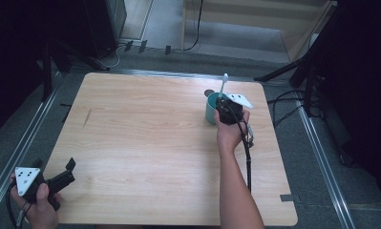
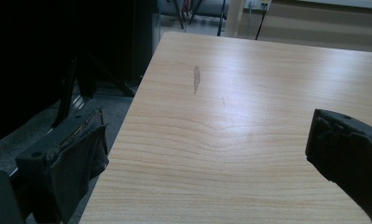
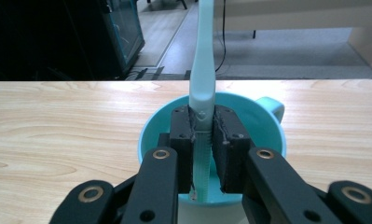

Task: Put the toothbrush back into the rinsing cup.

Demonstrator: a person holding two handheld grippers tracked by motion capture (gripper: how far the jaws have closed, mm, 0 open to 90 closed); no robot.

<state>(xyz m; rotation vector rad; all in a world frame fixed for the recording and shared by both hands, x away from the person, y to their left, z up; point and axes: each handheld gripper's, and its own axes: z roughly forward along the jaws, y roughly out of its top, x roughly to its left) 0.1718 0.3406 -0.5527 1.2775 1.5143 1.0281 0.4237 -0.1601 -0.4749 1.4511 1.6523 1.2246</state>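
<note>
Toothbrush (image 3: 203,70), pale and standing upright, is pinched between the right gripper's (image 3: 203,154) pads directly over the teal mug (image 3: 151,126), its lower end down inside the cup. From the table's (image 1: 145,143) middle, that mug sits out at about two o'clock. The left gripper (image 1: 66,172) rests at roughly eight o'clock by the near corner, jaws spread wide with nothing between them.

Toothbrush (image 3: 203,70) upright between jaws of right gripper (image 3: 203,140), over cup (image 1: 211,109) at table's (image 1: 145,143) far right; left gripper (image 1: 59,179) at near-left corner
</note>
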